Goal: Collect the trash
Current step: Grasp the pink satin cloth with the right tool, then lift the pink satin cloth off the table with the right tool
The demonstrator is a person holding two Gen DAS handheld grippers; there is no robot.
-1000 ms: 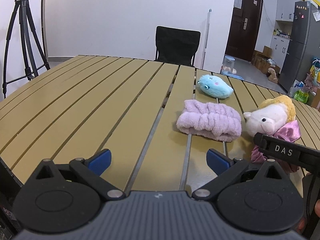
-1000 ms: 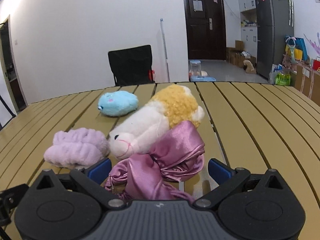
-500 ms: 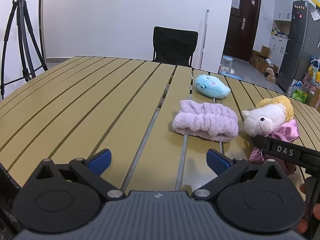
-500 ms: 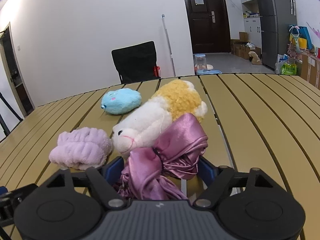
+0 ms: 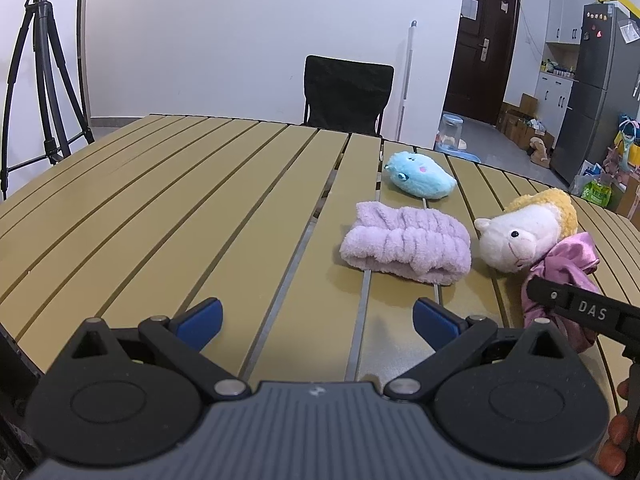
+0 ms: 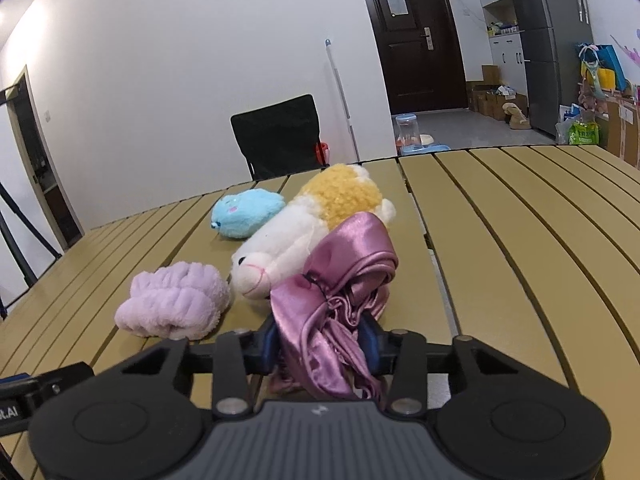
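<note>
The right gripper (image 6: 320, 338) has just been closing its jaws and now pinches the crumpled purple satin cloth (image 6: 344, 280) bunched between them, ready to lift it as trash, the white-and-yellow plush (image 6: 308, 236) just beyond, while the left gripper (image 5: 316, 318) hovers open over bare table (image 5: 160, 200)

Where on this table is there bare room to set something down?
Bare slats run left of the lilac towel to the table edge, and right of the satin cloth. The blue plush, the towel and the sheep plush crowd the middle.
</note>
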